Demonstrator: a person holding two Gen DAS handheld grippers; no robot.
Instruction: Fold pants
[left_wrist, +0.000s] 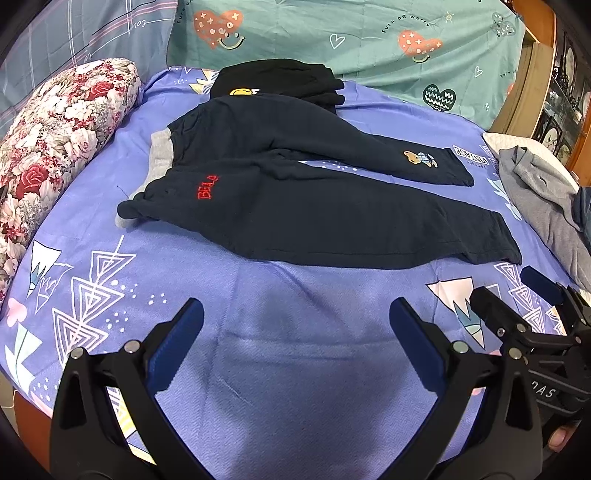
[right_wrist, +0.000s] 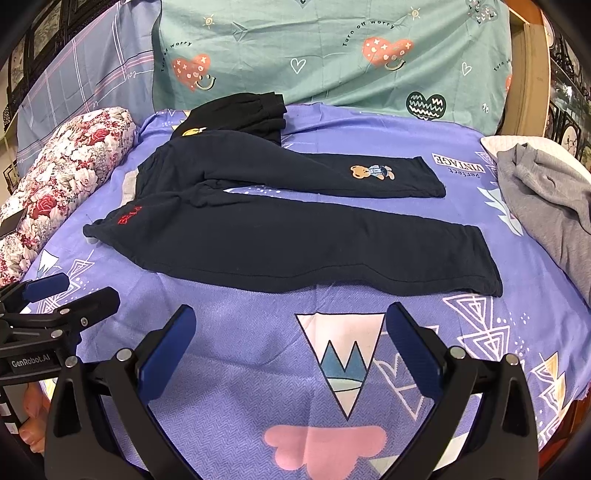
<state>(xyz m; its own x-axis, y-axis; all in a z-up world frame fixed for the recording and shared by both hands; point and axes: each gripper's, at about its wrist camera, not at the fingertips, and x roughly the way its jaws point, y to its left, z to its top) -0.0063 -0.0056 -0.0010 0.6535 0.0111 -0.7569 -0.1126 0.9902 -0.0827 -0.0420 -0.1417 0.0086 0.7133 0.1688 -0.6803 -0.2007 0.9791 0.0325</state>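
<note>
Dark navy pants (left_wrist: 314, 214) lie spread flat on the purple bedsheet (left_wrist: 295, 369), waistband to the left, both legs running right and apart. Red lettering is near the waist and a bear patch is on the far leg. The pants also show in the right wrist view (right_wrist: 295, 240). My left gripper (left_wrist: 295, 317) is open and empty, just in front of the near leg. My right gripper (right_wrist: 291, 321) is open and empty, also just short of the near leg; it shows at the right in the left wrist view (left_wrist: 513, 291).
A folded black garment (left_wrist: 280, 79) lies behind the pants. A floral pillow (left_wrist: 55, 147) lies along the left edge. A grey garment (right_wrist: 546, 206) is heaped at the right. A teal pillow (right_wrist: 332, 55) stands at the back.
</note>
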